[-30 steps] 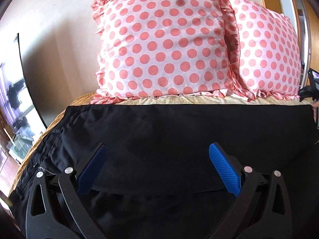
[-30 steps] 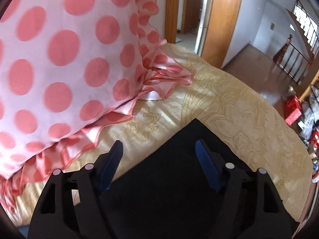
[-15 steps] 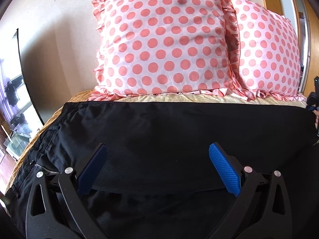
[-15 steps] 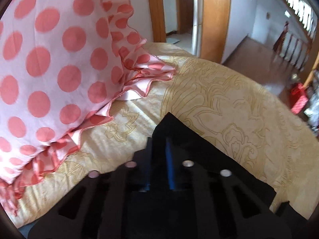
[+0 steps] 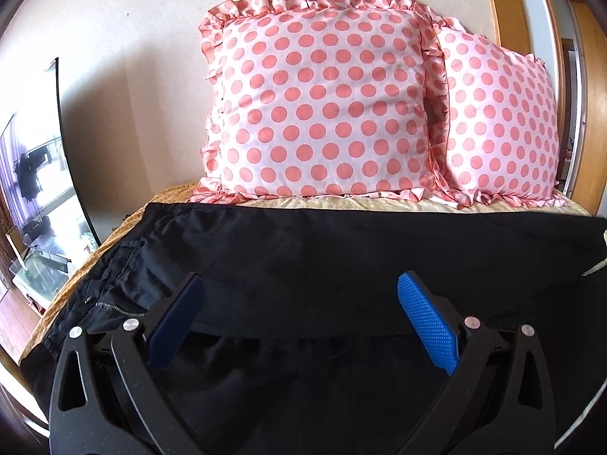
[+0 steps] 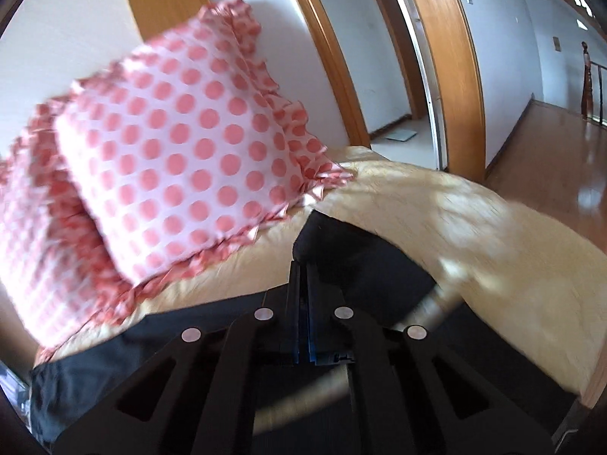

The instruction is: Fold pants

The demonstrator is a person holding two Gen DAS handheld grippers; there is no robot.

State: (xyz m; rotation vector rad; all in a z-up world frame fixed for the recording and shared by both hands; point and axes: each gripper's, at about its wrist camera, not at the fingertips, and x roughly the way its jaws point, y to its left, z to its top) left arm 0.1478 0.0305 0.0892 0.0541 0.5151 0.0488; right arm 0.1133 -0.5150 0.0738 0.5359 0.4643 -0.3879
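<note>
Black pants (image 5: 303, 258) lie across the bed, folded lengthwise, with the waistband and zipper (image 5: 114, 305) at the left and the leg ends at the right. My left gripper (image 5: 299, 303) is open and empty just above the middle of the pants. My right gripper (image 6: 303, 276) is shut on the leg end of the pants (image 6: 341, 250) and holds it lifted off the bed; the view is blurred by motion.
Two pink polka-dot pillows (image 5: 322, 106) (image 5: 500, 125) lean on the wall behind the pants. The yellow patterned bedspread (image 6: 474, 223) shows at the right. An open doorway (image 6: 398, 76) lies beyond the bed's right side, a mirror (image 5: 34, 174) at the left.
My right gripper has closed on the pant leg end and lifted it, swinging back from the pillow. My left gripper has drawn back and stayed open.
</note>
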